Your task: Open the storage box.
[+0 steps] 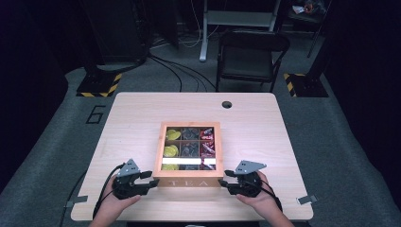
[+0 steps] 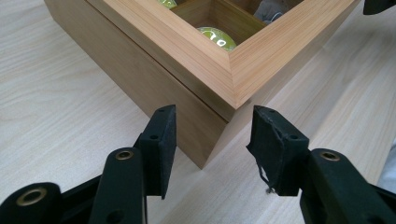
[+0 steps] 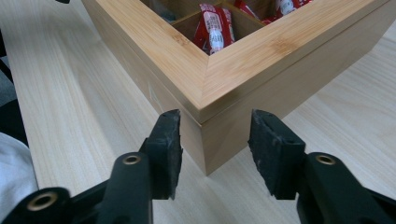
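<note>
A wooden tea box (image 1: 189, 182) marked TEA sits mid-table, with yellow-green pods (image 1: 172, 135) in its left column, dark packets (image 1: 191, 135) in the middle and red sachets (image 1: 207, 135) on the right. My left gripper (image 1: 153, 181) is at the box's near left corner. In the left gripper view the left gripper (image 2: 215, 112) straddles that box corner (image 2: 219, 93), with a gap at one pad. My right gripper (image 1: 226, 182) is at the near right corner. In the right gripper view the right gripper (image 3: 215, 115) straddles the box corner (image 3: 219, 88) the same way, open.
The light wooden table (image 1: 132, 123) has a cable hole (image 1: 227, 104) near its far edge. A folding chair (image 1: 250, 52) stands beyond the table, among floor cables and yellow-black marked stands. A white strip (image 1: 189, 161) lies across the box's front row.
</note>
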The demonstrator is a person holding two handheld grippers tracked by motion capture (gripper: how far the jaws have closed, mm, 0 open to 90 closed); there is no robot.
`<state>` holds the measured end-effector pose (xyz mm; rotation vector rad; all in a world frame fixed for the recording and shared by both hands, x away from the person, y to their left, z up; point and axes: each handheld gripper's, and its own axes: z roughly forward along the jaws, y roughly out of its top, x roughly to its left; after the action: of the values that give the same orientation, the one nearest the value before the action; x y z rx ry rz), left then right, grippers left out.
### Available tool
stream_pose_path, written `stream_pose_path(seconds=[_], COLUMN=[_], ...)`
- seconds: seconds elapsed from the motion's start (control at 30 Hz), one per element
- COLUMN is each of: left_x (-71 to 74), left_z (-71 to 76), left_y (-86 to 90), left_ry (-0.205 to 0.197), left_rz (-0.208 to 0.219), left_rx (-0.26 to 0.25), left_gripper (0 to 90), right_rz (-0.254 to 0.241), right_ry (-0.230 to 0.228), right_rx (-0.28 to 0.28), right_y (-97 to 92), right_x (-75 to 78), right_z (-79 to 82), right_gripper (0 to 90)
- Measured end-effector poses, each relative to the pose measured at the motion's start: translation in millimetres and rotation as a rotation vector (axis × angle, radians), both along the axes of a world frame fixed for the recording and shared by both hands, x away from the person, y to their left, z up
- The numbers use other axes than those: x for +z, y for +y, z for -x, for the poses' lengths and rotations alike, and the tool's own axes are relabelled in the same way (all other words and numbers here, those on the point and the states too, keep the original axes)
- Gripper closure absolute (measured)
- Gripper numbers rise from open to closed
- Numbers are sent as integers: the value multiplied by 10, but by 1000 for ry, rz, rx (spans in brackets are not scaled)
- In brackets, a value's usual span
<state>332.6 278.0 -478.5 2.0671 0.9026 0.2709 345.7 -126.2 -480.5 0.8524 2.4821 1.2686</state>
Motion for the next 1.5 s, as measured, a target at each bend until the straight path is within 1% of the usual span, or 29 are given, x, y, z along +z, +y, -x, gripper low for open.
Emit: stream_pose_path(seconds=[0.03,0.07,0.1,0.13,0.17,0.27,0.6,0.73,0.77,0.8,0.83,1.0,1.03,1.07,1.1,1.13,1.23,1.33,1.4,1.43,1.5], left_x=[-4,-3,-7,-11,-9,-9,-3,5,8,23,21,31,35,43,49,51,88,116,128,125,139], left_z=[-2,-1,0,-2,-1,4,-1,-2,-1,-5,-6,-11,-11,-12,-12,-12,-17,-22,-22,-24,-29], left_y=[-3,-5,-12,-19,-23,-42,-41,-36,-33,-21,-28,-33,-33,-31,-32,-36,-34,-52,-56,-58,-51], left_ry=[-1,8,7,-5,-5,-5,-1,8,2,7,6,3,3,4,2,-2,1,-9,-5,-9,1], left_rz=[-1,0,1,0,-1,6,5,11,19,23,26,15,15,14,14,21,25,13,19,30,33], left_rx=[-1,-5,-4,1,0,0,0,0,5,0,8,6,6,3,4,6,-6,-10,-11,-7,-10], left_gripper=[517,522,531,539,544,561,560,560,560,563,567,566,566,566,566,566,570,568,567,568,566], right_rz=[0,-4,-3,-4,-10,-3,-10,-16,-27,-35,-34,-31,-33,-26,-22,-27,-39,-46,-51,-52,-53], right_ry=[3,3,10,11,5,10,7,10,6,5,-1,2,-1,-11,-20,-16,-20,-12,-8,-11,-15], right_rx=[-3,-4,-5,-4,-2,-8,-3,-9,-12,-19,-7,-21,-22,-10,-10,-12,-12,-18,-18,-13,-11], right_y=[6,10,14,19,25,32,28,30,26,24,15,26,29,26,27,33,42,46,41,36,35], right_x=[-1,-4,-3,-5,-11,-15,-14,-5,3,10,16,22,23,26,33,38,61,84,91,96,110], right_z=[2,5,7,8,4,6,5,5,10,13,4,14,15,11,12,19,20,13,16,13,6], right_gripper=[547,554,559,565,567,568,563,559,558,563,564,564,566,569,572,575,582,581,583,583,582])
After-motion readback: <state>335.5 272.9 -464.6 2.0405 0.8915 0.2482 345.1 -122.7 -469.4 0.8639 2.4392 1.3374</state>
